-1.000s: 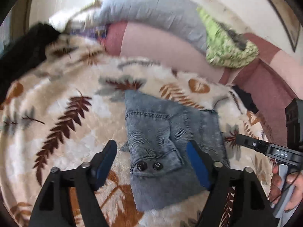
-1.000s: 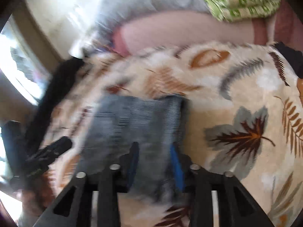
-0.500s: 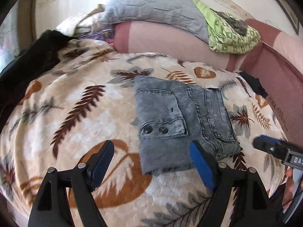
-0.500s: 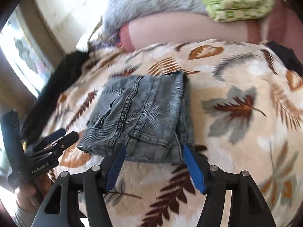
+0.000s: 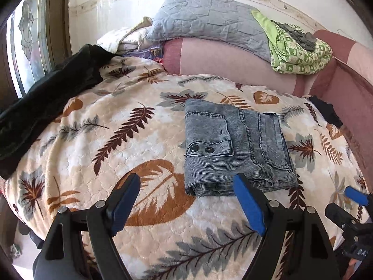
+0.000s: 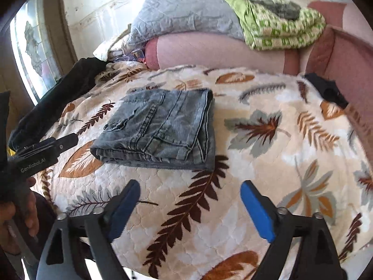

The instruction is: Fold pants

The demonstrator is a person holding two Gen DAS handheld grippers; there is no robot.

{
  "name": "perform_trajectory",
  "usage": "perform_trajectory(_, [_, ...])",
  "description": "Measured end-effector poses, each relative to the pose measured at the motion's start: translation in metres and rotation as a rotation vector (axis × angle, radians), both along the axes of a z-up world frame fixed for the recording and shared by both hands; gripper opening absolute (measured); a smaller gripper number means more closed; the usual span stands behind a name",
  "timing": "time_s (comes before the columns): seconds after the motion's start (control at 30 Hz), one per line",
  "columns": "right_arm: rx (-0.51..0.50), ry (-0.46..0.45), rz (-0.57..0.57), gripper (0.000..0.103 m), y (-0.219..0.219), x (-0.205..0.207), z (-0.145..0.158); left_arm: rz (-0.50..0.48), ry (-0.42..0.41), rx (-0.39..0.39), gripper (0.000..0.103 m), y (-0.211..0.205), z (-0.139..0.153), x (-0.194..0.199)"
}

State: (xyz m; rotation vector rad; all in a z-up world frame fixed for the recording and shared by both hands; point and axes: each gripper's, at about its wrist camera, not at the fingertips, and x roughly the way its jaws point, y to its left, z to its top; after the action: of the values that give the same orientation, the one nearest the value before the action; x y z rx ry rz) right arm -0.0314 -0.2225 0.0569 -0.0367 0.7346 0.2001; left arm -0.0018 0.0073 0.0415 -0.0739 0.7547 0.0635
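A home bedroom is shown: a bed is covered by a leaf-print blanket (image 5: 144, 140), a grey pillow (image 5: 207, 23) and green bedding (image 5: 300, 53) are heaped against a pink headboard (image 5: 233, 65), beside a window (image 5: 30, 44).

The folded grey denim pants (image 6: 160, 130) lie flat on the cream leaf-patterned plush blanket (image 6: 268, 163). The right gripper (image 6: 190, 207) hangs above bare blanket, jaws opening, nothing between them. The left gripper (image 6: 46, 147) is beside the pants' left edge.

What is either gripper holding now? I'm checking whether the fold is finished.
Nothing: the left gripper is open, the right gripper opening, both off the folded pants.
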Motion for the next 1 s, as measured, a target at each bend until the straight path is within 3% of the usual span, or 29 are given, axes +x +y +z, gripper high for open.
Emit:
perform_trajectory(0.07, [-0.023, -0.017, 0.012, 0.103, 0.003, -0.003, 0.005, -0.008, 0.005, 0.005, 0.083, -0.003, 0.003, -0.002])
perform_trajectory(0.27, [-0.082, -0.042, 0.02, 0.103, 0.002, -0.006, 0.014, -0.013, 0.008, -0.009, 0.084, -0.011, 0.012, -0.011])
perform_trajectory(0.4, [-0.085, -0.04, 0.016, 0.103, -0.003, -0.007, 0.012, -0.032, 0.021, -0.005, 0.089, -0.021, 0.018, -0.009])
perform_trajectory(1.0, [-0.077, -0.053, -0.004, 0.103, -0.019, 0.009, 0.023, -0.07, 0.019, 0.031, 0.094, -0.05, 0.026, 0.021])
